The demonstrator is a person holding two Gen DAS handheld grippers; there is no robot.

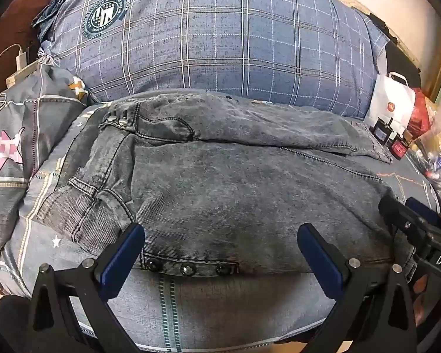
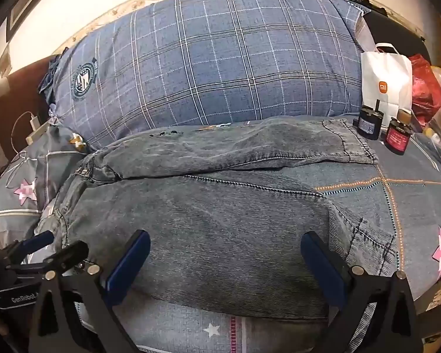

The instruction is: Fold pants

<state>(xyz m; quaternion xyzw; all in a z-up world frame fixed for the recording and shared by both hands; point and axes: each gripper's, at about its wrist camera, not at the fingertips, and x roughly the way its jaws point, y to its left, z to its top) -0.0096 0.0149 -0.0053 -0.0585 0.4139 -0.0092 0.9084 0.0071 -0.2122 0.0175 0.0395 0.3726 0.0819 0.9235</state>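
Patchwork bedding in grey and blue covers the bed (image 2: pixel 397 206), where a pair of faded grey jeans (image 1: pixel 235 182) lies folded lengthwise, one leg over the other, waistband to the left and hems to the right. Just beyond the jeans, a large blue plaid pillow (image 2: pixel 220 67) leans against the headboard. Spread wide and holding nothing, the left claw (image 1: pixel 220 247) hovers at the near edge of the jeans, its blue fingers (image 1: pixel 123 253) framing a row of three dark studs (image 1: pixel 188 269) on the denim. Equally wide and empty, the right claw (image 2: pixel 225 260) sits over the near fold of the leg further right, with the cloth between its fingers but not gripped. At the far right of the bed stand a white paper bag (image 2: pixel 386 79), a red bag (image 2: pixel 426 85) and two small dark bottles (image 2: pixel 370 123)
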